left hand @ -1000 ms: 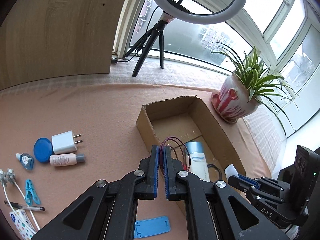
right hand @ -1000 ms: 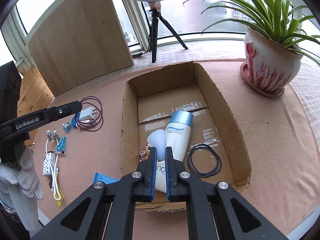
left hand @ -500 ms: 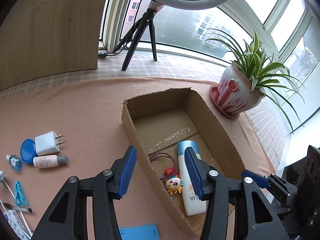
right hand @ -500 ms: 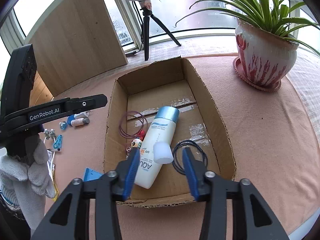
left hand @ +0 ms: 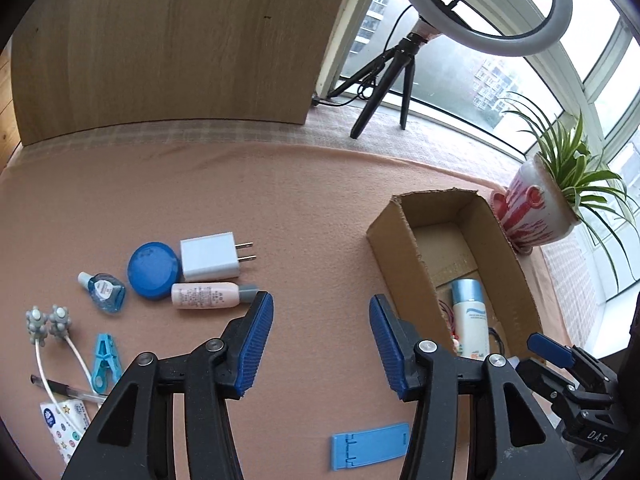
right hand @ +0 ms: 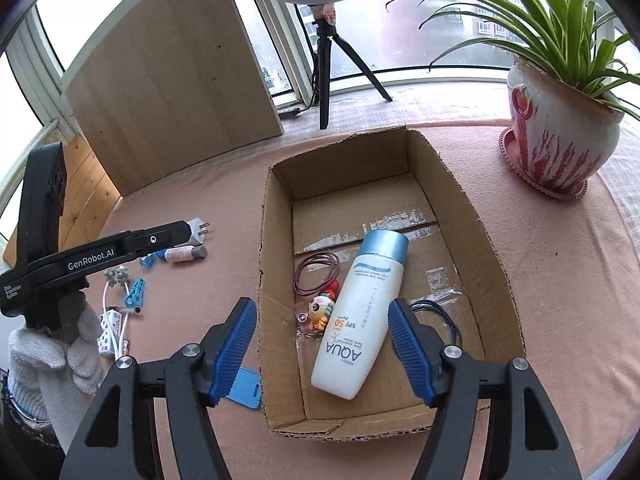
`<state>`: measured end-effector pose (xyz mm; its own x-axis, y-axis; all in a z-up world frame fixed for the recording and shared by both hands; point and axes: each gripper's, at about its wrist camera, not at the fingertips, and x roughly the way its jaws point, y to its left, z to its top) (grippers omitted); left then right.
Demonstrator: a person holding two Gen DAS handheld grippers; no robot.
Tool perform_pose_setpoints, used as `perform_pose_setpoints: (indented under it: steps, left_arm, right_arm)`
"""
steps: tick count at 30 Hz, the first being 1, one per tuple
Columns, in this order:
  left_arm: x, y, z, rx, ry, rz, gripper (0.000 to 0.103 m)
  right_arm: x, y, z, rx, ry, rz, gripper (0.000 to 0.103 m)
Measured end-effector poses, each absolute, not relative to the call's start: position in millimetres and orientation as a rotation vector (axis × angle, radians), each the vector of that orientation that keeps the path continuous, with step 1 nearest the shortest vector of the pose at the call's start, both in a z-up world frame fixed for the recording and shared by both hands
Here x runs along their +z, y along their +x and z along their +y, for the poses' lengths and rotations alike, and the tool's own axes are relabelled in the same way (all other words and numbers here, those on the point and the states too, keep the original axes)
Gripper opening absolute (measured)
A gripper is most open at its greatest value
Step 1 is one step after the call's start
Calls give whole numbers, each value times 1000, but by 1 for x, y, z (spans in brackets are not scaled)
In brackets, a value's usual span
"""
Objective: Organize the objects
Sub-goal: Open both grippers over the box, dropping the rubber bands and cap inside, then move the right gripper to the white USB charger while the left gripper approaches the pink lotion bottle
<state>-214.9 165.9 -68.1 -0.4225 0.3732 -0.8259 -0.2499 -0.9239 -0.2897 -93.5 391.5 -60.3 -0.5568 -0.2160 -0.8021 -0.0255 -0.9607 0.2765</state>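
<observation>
A cardboard box (right hand: pixel 472 216) (left hand: pixel 404 256) holds a white sunscreen bottle (right hand: pixel 360 312), a purple hair tie (right hand: pixel 316 272), a small toy figure (right hand: pixel 320 314) and a black band (right hand: pixel 444 316). My right gripper (right hand: pixel 322 346) is open and empty over the box's near end. My left gripper (left hand: pixel 322 342) is open and empty over the cloth left of the box. Loose items lie left: a white charger (left hand: pixel 210 256), a blue lid (left hand: pixel 153 270), a pink bottle (left hand: pixel 208 295), an eye-drop bottle (left hand: pixel 104 292), a blue clip (left hand: pixel 105 362) and a blue phone stand (left hand: pixel 370 446).
A potted plant (right hand: pixel 560 128) stands right of the box. A ring light on a tripod (left hand: pixel 404 76) and a wooden board (left hand: pixel 168 44) stand at the back. A massager cord (left hand: pixel 48 332), a pen (left hand: pixel 64 388) and a sticker pack (left hand: pixel 64 424) lie at far left.
Both grippers opened: the left dropped the purple hair tie into the box, the right dropped a small white item. The left gripper then swung left toward the loose items.
</observation>
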Motion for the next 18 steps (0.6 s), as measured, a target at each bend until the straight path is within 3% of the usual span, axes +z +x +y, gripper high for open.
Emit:
perform_pose_setpoints:
  steps: [15,18]
  left_arm:
    - [-107,-276,23,2433,-1627,-492,54]
    - [-116,-286,1,2455,-1656,-586,54]
  right_arm:
    - [-52,-194,294,-2400,1458,-297,64]
    - [-59,-220,271,-2355,1486,-290,59]
